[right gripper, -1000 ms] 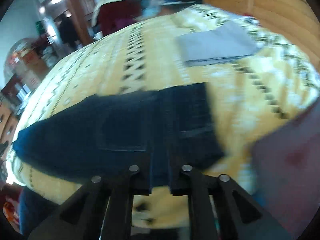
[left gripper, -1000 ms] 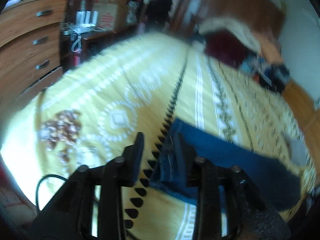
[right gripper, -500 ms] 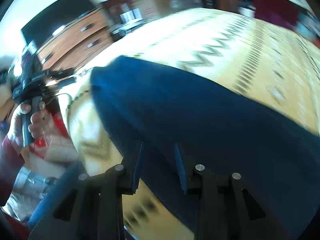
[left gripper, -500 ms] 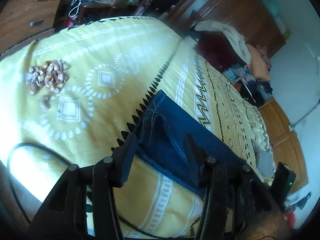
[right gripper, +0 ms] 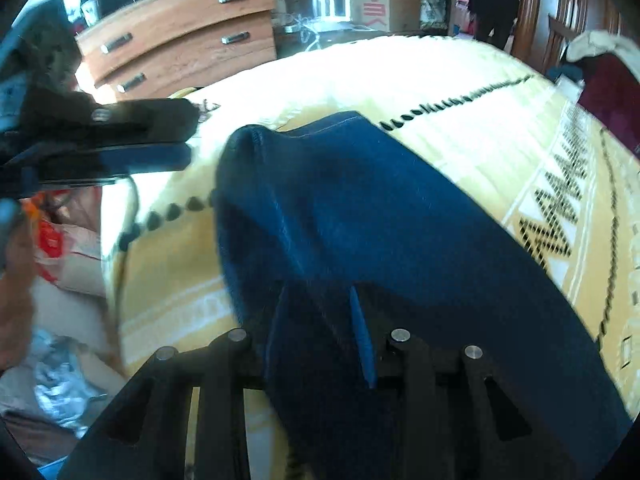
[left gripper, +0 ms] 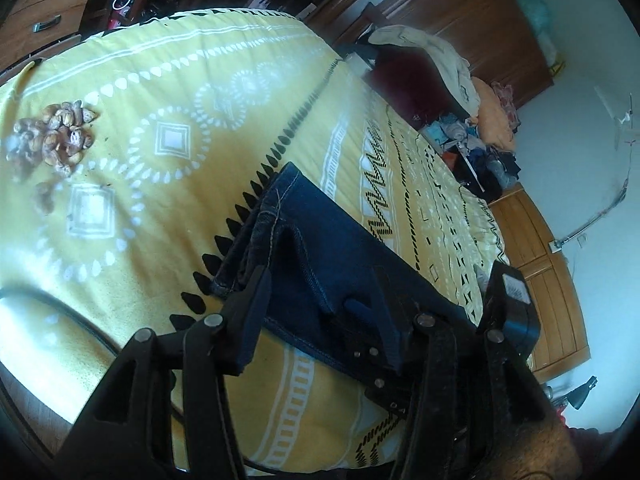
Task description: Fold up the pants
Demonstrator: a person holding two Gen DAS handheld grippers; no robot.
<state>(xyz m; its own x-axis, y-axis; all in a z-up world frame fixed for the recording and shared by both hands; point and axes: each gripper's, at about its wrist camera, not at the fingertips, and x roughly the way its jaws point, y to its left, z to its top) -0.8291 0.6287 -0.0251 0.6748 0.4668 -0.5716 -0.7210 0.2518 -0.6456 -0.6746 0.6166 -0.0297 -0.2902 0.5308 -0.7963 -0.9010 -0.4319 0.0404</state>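
**Both tongs at the hem end of the folded jeans**

Along the bottom of the left wrist view, the left tongs (left gripper: 320,292) stand with their two black fingers spread wide, and the dark blue pants (left gripper: 320,248) lie between them without being pinched. The left finger (left gripper: 250,320) sits just beside the stitched hem edge; the other is largely hidden behind black hardware at lower centre right, which seems to be the right tongs (left gripper: 362,312) coming in from the right (a blue pad shows there, pressed on the denim).

At the bottom of the right wrist view, the right tongs (right gripper: 320,320) have denim gathered up between their fingers, with a blue pad against the cloth on the right side. The gap looks narrow and full of fabric, so they appear to be closed on the pants (right gripper: 360,216), though the near part is dark and soft.

Beyond the fingers, the pants stretch as a long folded strip across the yellow patterned bedspread (left gripper: 160,100), running from centre toward the right of the left wrist frame. The left tongs show again at the middle left of the right wrist frame (right gripper: 176,136), apart from the cloth.

Farther off, a heap of brown nut shells (left gripper: 56,136) lies on the bedspread at left, and wooden drawers (right gripper: 180,32) stand at upper left of the right view.
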